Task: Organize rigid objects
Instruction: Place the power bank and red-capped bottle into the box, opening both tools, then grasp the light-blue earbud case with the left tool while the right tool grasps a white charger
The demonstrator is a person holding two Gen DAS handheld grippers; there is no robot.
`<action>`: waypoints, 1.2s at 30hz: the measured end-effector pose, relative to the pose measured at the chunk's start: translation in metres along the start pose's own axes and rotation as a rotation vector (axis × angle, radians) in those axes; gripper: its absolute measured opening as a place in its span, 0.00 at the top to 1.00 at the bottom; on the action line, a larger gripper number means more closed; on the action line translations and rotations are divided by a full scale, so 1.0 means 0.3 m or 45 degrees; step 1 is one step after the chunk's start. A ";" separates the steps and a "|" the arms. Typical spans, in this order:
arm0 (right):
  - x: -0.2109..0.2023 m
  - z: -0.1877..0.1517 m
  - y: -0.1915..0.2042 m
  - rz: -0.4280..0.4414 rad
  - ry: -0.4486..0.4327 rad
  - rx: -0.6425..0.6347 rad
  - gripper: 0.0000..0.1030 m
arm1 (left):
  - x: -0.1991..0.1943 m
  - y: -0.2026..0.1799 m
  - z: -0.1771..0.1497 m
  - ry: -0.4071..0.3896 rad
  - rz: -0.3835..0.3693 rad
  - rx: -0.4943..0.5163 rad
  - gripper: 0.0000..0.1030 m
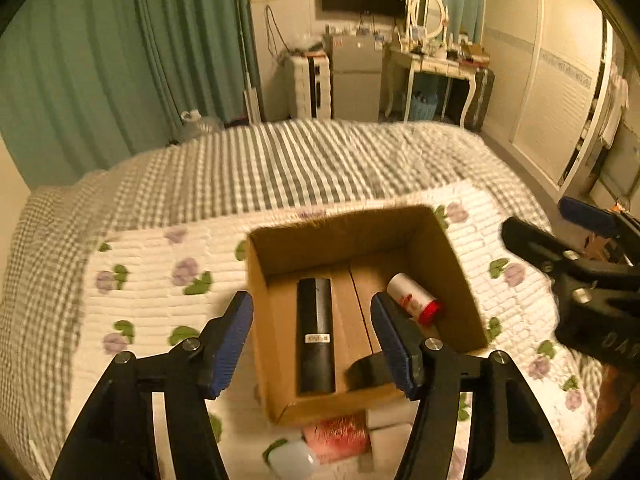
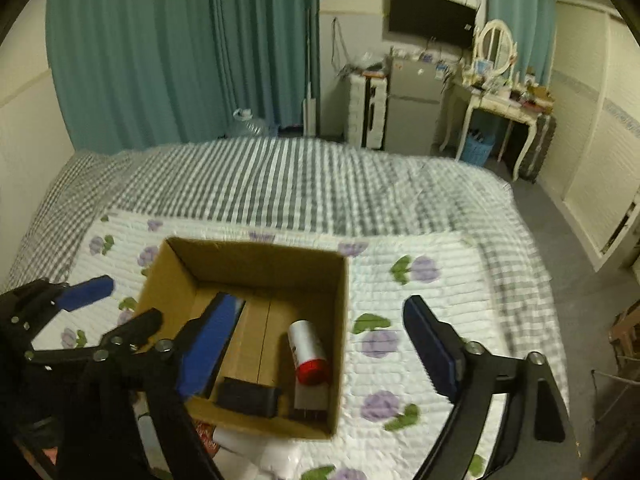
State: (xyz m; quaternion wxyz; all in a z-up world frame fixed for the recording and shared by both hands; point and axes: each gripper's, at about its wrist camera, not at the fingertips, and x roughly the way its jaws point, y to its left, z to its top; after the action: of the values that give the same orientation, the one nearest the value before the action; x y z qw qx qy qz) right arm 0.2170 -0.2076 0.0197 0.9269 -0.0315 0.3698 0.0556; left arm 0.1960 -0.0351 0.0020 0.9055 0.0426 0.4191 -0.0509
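An open cardboard box (image 1: 452, 264) (image 2: 342, 320) sits on a floral white quilt on the bed. Inside lie a long black bar (image 1: 315, 340), a white bottle with a red cap (image 1: 414, 298) (image 2: 308, 350) and a small black block (image 1: 366, 372) (image 2: 248, 396). My left gripper (image 1: 312, 340) is open and empty, hovering above the box's near side. My right gripper (image 2: 316, 344) is open and empty, above the box's right wall. The right gripper also shows in the left wrist view (image 1: 560, 232), and the left gripper in the right wrist view (image 2: 116, 304).
A red-and-white packet (image 1: 338, 434) and a white plastic item (image 1: 292, 460) lie on the quilt just in front of the box. The grey striped bedspread (image 1: 280, 164) stretches beyond. A fridge, dressing table and teal curtains stand at the far wall.
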 end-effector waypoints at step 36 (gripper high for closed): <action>-0.004 -0.594 0.240 0.057 0.251 -0.024 0.00 | 0.015 0.182 -0.583 0.158 0.091 -0.103 0.33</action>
State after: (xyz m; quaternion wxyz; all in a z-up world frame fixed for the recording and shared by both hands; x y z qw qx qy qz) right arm 0.0855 -0.1540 -0.1099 0.8842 -0.0374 0.4593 0.0764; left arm 0.0738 0.0396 -0.1123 0.8800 0.0241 0.4744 0.0011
